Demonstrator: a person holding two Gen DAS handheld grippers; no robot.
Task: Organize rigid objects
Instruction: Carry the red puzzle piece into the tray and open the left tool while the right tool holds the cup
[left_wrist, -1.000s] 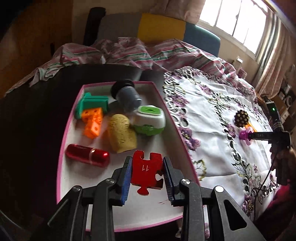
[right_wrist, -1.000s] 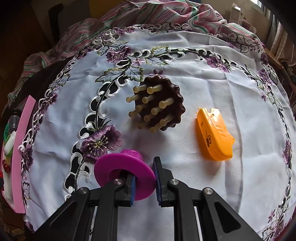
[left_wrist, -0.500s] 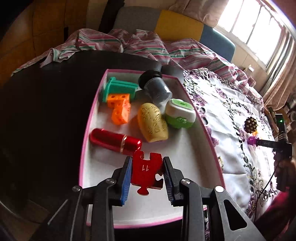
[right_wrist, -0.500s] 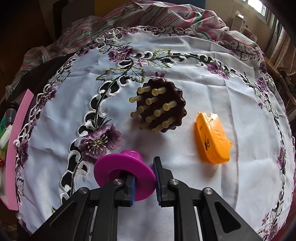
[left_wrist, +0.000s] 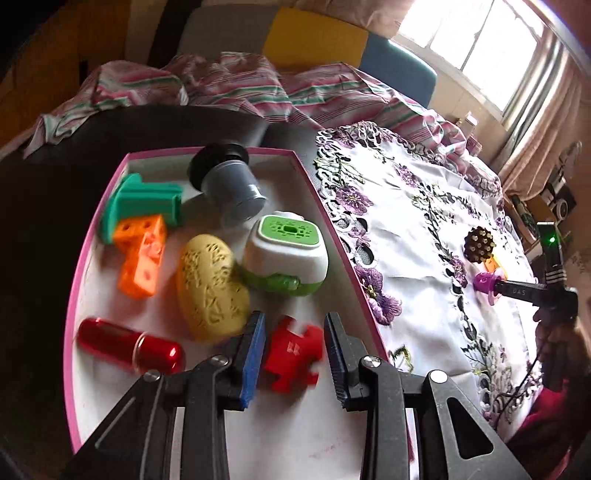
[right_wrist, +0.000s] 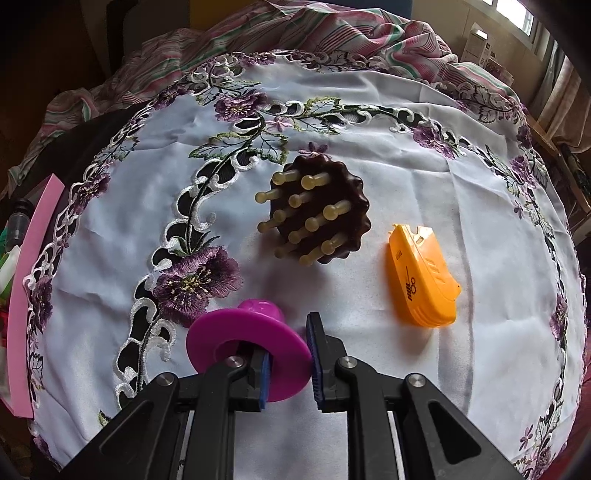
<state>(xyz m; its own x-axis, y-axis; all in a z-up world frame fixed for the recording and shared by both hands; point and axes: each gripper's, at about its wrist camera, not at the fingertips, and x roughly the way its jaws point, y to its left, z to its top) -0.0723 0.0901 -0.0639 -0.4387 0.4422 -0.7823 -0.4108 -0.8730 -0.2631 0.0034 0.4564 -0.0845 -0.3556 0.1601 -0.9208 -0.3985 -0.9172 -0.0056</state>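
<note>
While the right gripper (right_wrist: 288, 363) stays pinched on the rim of the purple spool (right_wrist: 247, 347) above the embroidered cloth (right_wrist: 332, 110), the left gripper (left_wrist: 295, 354) has just spread its fingers. Now the red puzzle piece (left_wrist: 291, 354), earlier clamped, sits blurred and loose between them, over the pink-rimmed tray (left_wrist: 70, 295), just beside the yellow case (left_wrist: 210, 288).
</note>
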